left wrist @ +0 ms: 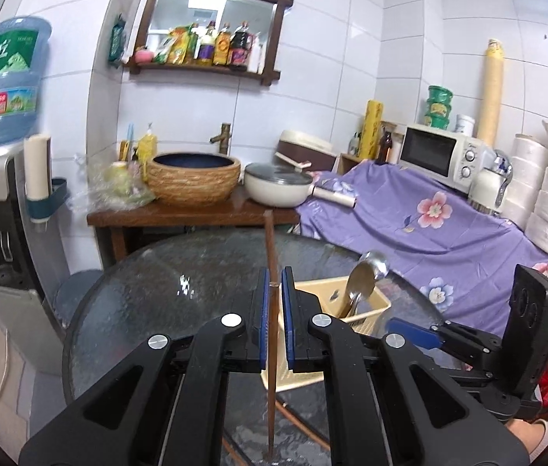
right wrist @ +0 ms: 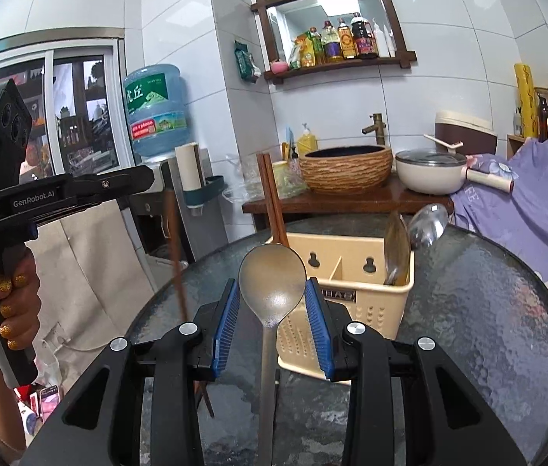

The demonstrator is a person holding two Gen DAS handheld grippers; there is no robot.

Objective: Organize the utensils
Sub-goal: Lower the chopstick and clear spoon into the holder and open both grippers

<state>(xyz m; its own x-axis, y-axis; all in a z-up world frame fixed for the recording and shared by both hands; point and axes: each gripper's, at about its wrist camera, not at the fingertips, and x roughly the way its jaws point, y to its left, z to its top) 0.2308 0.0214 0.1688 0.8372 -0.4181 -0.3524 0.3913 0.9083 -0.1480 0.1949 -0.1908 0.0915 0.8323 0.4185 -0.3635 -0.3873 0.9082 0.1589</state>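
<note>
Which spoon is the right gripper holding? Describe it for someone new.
On the glass table, in front of the beige caddy, the right gripper holds a spoon upright between its blue fingers. Unlike the two spoons standing in the caddy, it is outside it.

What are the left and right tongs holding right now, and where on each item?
Left tongs pinch a brown chopstick along its shaft, upright. Right tongs hold a metal spoon around the bowl's lower edges, near the neck.
</note>
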